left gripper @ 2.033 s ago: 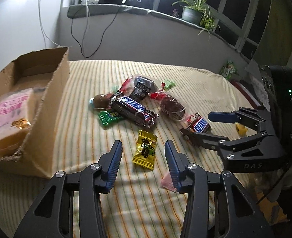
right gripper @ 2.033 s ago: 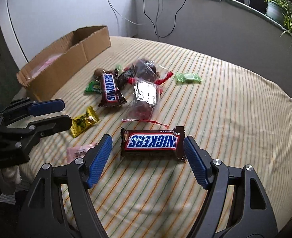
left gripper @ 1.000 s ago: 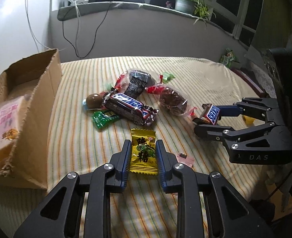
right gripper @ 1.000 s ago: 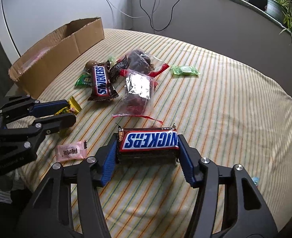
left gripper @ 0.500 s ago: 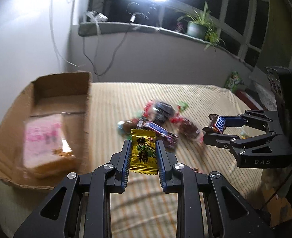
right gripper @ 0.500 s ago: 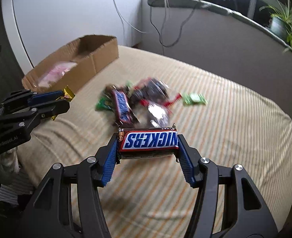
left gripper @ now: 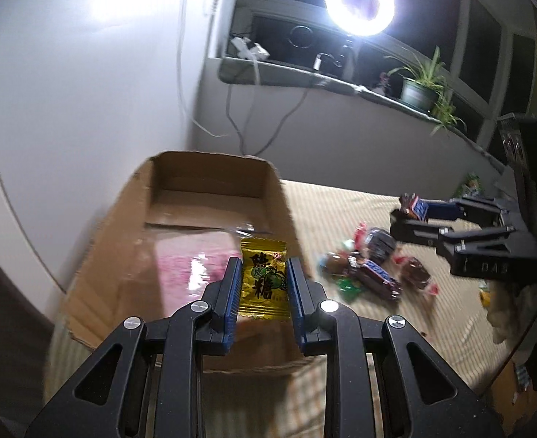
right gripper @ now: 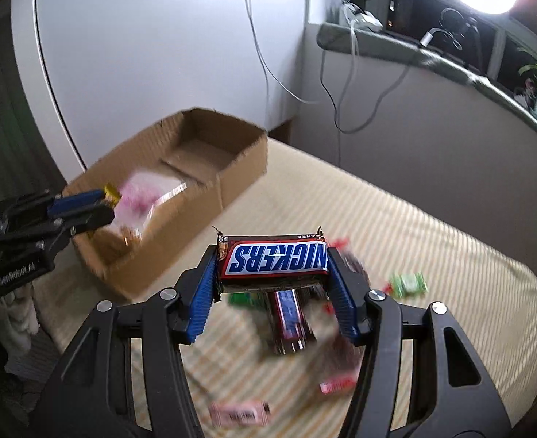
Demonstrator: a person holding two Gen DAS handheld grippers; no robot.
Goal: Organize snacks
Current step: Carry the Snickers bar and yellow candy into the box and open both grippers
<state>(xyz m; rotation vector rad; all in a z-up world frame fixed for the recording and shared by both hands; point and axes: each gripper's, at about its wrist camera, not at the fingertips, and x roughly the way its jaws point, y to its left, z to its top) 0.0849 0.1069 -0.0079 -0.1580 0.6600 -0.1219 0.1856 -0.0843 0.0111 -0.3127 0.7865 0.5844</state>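
Observation:
My left gripper (left gripper: 262,284) is shut on a yellow candy packet (left gripper: 263,277) and holds it over the near end of an open cardboard box (left gripper: 130,226). A pink wrapped snack (left gripper: 192,266) lies inside that box. My right gripper (right gripper: 272,273) is shut on a Snickers bar (right gripper: 274,261), lifted above the striped table and right of the box (right gripper: 232,168). In the left wrist view the right gripper (left gripper: 409,215) hangs at the right with the bar's end (left gripper: 412,206) showing. The left gripper (right gripper: 100,200) appears at the box's near edge in the right wrist view.
A pile of snacks (left gripper: 370,270) lies on the striped cloth, with another Snickers bar (right gripper: 288,317), a green candy (right gripper: 409,284) and pink packets (right gripper: 239,414). A ring light (left gripper: 358,0), cables and a potted plant (left gripper: 420,87) stand along the sill behind.
Both grippers have lifted their snacks off the table and swung left toward the cardboard box. The left one has gone from beside the pile to above the box.

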